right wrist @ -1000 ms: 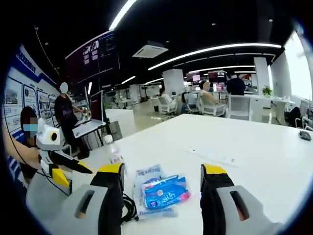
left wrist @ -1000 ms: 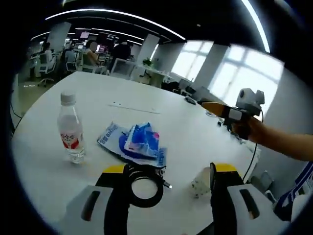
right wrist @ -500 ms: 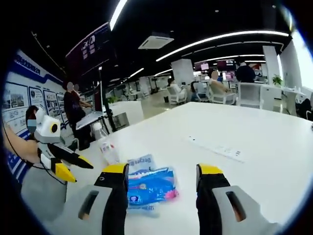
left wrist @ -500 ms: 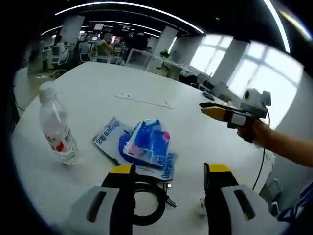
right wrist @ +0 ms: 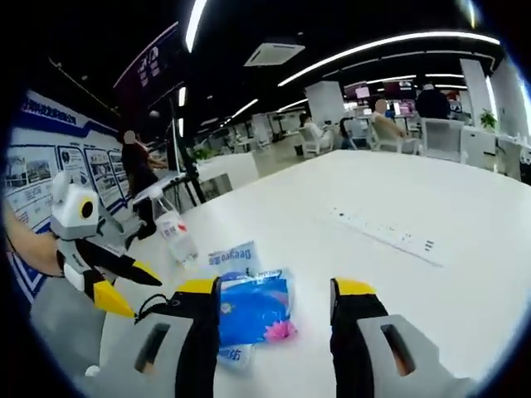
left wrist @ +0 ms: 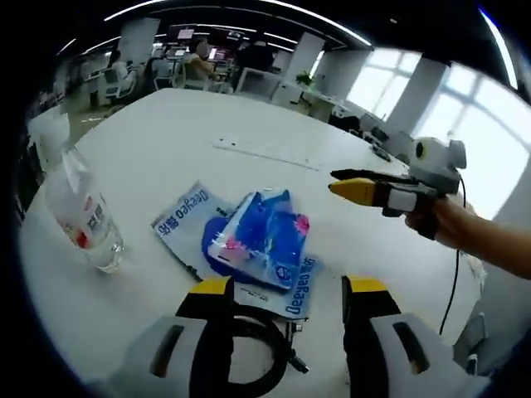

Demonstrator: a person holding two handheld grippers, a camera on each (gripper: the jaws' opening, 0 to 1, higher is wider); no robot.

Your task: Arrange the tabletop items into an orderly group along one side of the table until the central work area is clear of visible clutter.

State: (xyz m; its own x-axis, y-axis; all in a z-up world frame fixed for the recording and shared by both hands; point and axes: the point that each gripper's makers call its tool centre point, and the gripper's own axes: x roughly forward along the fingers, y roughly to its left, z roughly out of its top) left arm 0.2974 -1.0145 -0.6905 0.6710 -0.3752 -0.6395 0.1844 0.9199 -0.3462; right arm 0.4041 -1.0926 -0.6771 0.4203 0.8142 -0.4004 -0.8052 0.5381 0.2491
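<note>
Both gripper views sit low over the white table [left wrist: 166, 141], facing each other from opposite sides, sharing the blue packets [left wrist: 259, 240] [right wrist: 249, 307] between.

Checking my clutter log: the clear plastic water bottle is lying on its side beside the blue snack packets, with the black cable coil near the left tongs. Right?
Not quite: the clear plastic water bottle stands upright, as the left gripper view shows. It is beside the blue snack packets, and the black cable coil lies by the left tongs.
</note>
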